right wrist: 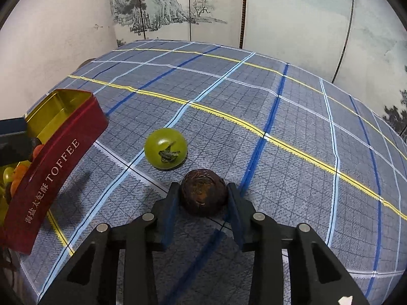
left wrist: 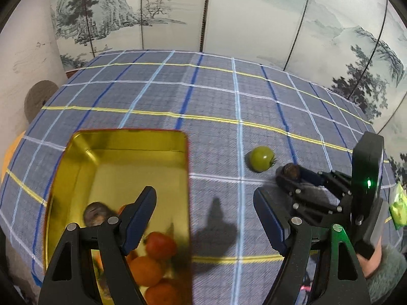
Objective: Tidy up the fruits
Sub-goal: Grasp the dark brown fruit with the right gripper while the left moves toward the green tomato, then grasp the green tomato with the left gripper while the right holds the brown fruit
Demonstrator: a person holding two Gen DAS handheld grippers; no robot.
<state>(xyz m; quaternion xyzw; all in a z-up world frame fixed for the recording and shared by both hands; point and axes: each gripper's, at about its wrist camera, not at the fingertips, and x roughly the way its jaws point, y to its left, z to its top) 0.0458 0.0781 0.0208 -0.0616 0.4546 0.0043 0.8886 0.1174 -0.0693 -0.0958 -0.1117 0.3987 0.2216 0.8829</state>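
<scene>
A red toffee tin [left wrist: 76,167] with a gold inside holds several fruits: orange ones [left wrist: 146,267], a red one [left wrist: 160,244] and a brown one [left wrist: 94,213]. My left gripper [left wrist: 204,218] is open and empty over the tin's right rim. A green tomato [right wrist: 165,148] lies on the cloth right of the tin [right wrist: 51,167]; it also shows in the left wrist view [left wrist: 262,158]. My right gripper [right wrist: 203,198] is shut on a dark brown round fruit [right wrist: 203,190] at the cloth, just near of the tomato. The right gripper [left wrist: 290,175] and its fruit [left wrist: 292,170] show in the left wrist view.
A blue plaid cloth [right wrist: 279,132] covers the table. A painted folding screen [right wrist: 292,12] stands behind it and a white wall [right wrist: 51,38] at the left. A green packet [left wrist: 398,208] lies at the table's right edge.
</scene>
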